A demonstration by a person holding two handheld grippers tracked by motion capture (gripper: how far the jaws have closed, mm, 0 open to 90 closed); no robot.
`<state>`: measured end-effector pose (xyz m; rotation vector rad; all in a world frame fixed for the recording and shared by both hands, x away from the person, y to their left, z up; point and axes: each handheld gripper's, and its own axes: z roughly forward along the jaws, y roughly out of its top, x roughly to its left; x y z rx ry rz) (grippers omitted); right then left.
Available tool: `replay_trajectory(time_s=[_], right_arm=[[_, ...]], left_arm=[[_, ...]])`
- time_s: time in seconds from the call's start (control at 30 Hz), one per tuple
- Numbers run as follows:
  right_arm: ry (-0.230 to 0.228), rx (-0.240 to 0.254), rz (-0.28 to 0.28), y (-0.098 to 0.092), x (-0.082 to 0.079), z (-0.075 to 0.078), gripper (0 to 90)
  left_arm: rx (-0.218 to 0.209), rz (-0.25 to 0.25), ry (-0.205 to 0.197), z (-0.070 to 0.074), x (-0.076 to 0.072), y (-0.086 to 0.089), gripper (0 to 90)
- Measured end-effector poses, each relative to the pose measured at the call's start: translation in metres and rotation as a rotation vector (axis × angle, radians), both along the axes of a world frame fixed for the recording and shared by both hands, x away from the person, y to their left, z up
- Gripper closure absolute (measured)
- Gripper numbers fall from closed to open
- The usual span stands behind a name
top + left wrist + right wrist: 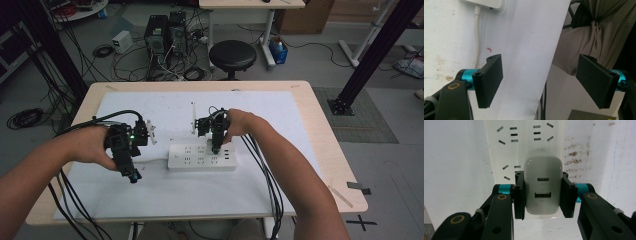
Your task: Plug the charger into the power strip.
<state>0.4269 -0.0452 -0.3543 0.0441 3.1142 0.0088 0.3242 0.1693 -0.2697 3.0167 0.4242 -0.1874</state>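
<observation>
- Centrally, right gripper [543, 197]: both black jaws press the flanks of a white charger [543, 186], pinching it over the white power strip [524, 142].
- Charger face: two ports, one above the other.
- Left gripper [544, 82]: jaws spread wide, nothing between them, held above the white sheet [524, 37] beside the strip's cable [476, 37].
- High view: power strip [192, 157] lies mid-table [320, 150], between both hands.

Power strip [202, 157] at table [310, 112] centre; charger [543, 186] on strip's right part; stool [232, 55] behind table.
</observation>
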Motion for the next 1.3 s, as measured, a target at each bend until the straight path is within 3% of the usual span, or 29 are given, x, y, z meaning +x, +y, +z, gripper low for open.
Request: replay_trajectory(time_s=[0.3, 0.47, 0.67, 1.07, 1.3], right_arm=[[0.004, 0.013, -0.019, 0.001, 0.001, -0.001, 62.5], [0.007, 0.06, -0.038, -0.008, 0.002, -0.003, 62.5], [-0.008, -0.001, -0.026, 0.002, -0.001, -0.004, 62.6], [-0.012, -0.048, -0.027, 0.009, -0.002, -0.005, 62.6], [-0.021, -0.049, -0.036, 0.008, -0.003, -0.007, 62.5]], left_arm=[[-0.004, 0.003, 0.006, -0.005, 0.003, -0.004, 21.9], [-0.003, 0.004, 0.009, -0.005, 0.003, -0.003, 21.9], [-0.001, 0.003, 0.006, -0.005, 0.004, -0.002, 21.9], [0.006, 0.019, 0.009, -0.005, 0.005, 0.001, 21.9], [0.004, 0.02, 0.012, -0.006, 0.008, 0.0, 21.9]])
